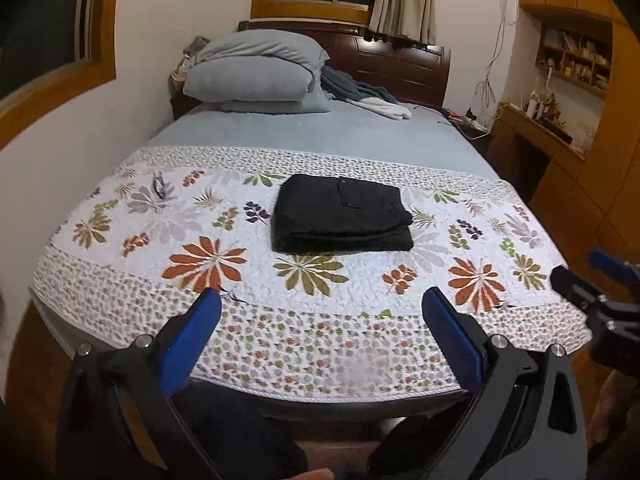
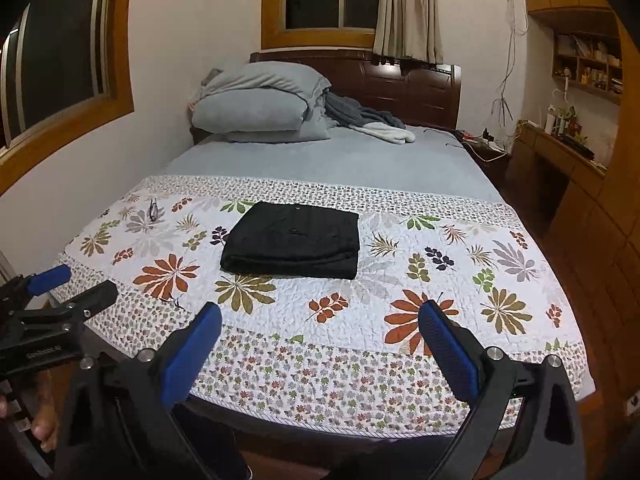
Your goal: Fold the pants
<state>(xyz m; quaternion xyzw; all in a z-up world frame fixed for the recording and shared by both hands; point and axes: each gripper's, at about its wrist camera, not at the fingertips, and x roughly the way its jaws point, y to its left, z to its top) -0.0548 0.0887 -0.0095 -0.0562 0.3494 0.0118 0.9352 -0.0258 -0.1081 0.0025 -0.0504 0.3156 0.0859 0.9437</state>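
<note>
On quilt, mid-bed: black pants lie folded, compact.
L gripper: spread wide, empty.
R gripper: same.
Tip: looks done; if tidying, press edges flat, don't drag.

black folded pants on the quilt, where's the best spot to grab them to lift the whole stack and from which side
Probably the thick near edge of the black pants, where the layers show stacked. Come in low from the foot of the bed, one finger sliding under against the floral quilt, the other on top, so all layers are pinched together.
</note>
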